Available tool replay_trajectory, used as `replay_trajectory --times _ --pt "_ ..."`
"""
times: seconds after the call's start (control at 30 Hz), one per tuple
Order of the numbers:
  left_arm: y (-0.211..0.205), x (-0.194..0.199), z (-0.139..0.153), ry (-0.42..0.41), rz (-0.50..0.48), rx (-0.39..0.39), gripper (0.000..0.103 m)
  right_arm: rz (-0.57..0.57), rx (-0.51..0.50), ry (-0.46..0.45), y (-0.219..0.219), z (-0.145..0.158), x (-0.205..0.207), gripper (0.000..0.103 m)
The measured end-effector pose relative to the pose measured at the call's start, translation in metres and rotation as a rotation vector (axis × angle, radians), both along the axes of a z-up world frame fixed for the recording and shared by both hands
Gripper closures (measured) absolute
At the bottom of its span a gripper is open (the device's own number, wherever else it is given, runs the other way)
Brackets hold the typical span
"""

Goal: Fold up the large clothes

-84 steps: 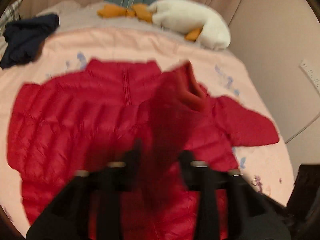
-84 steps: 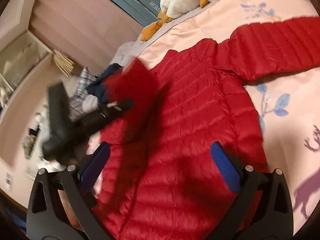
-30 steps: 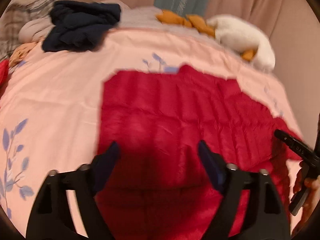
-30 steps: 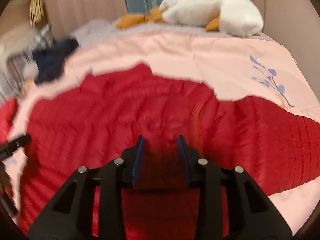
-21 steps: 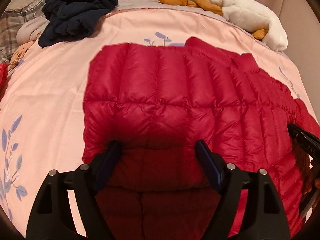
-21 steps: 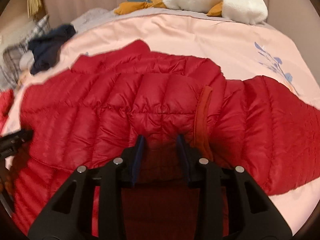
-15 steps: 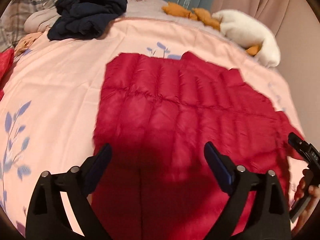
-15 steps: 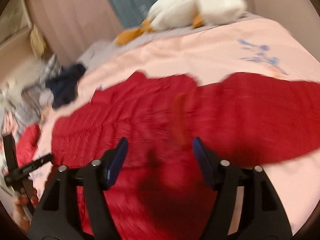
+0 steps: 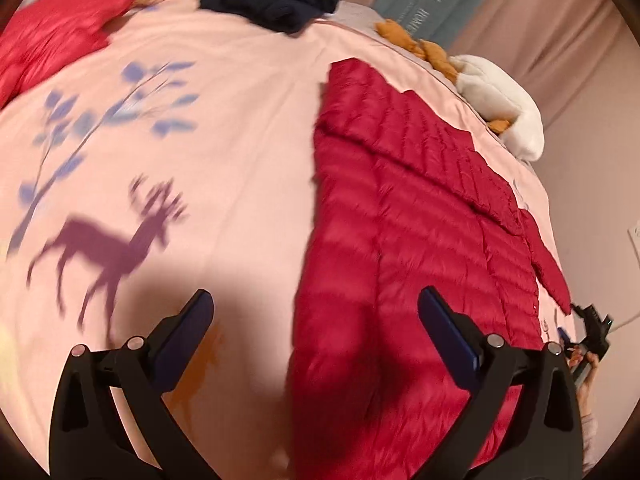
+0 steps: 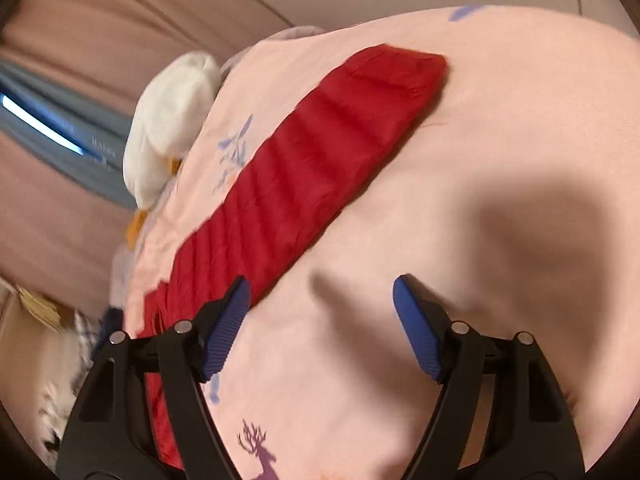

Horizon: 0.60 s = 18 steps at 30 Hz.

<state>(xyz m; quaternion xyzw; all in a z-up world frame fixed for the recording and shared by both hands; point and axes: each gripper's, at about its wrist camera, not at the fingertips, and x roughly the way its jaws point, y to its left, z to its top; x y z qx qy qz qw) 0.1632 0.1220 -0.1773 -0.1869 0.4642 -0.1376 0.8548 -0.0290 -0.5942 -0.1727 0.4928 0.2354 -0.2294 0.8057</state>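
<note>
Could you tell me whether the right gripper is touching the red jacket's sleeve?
Cannot tell. In the right wrist view the right gripper has opening jaws with only pink bedspread between them; one pad overlaps the red jacket sleeve's edge, without showing contact.

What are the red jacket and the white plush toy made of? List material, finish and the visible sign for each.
Red jacket: looks like thin synthetic shell, probably nylon, over puffy fill; slight sheen, stitched horizontal quilting channels.
White plush toy: seems soft fleece or faux fur, matte and fuzzy, with no shine; orange parts look the same. Blur leaves the fibres unclear.
</note>
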Motion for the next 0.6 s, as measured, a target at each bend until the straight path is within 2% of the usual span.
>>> replay_trajectory --times 0.13,0.3,0.4,0.47,0.57,0.6 --pt "0.005 -0.007 0.008 0.004 0.042 -0.079 0.001 -0.042 0.013 -0.049 -0.014 -0.003 0.014 0.029" --pt "-0.011 -0.005 0.029 -0.034 0.028 -0.082 0.001 -0.11 0.028 -0.098 -0.034 -0.007 0.034 0.032" --pt "-0.023 -0.006 0.036 -0.047 0.007 -0.072 0.001 -0.157 0.023 -0.101 -0.039 -0.011 0.042 0.047" --pt "-0.031 -0.004 0.038 -0.051 -0.009 -0.07 0.001 -0.185 0.021 -0.089 -0.047 -0.015 0.042 0.072" --pt "-0.042 0.0 0.039 -0.052 -0.024 -0.061 0.001 -0.192 0.015 -0.082 -0.052 -0.02 0.041 0.086" --pt "-0.045 0.001 0.04 -0.054 -0.032 -0.063 0.001 -0.184 0.004 -0.074 -0.052 -0.018 0.04 0.088"
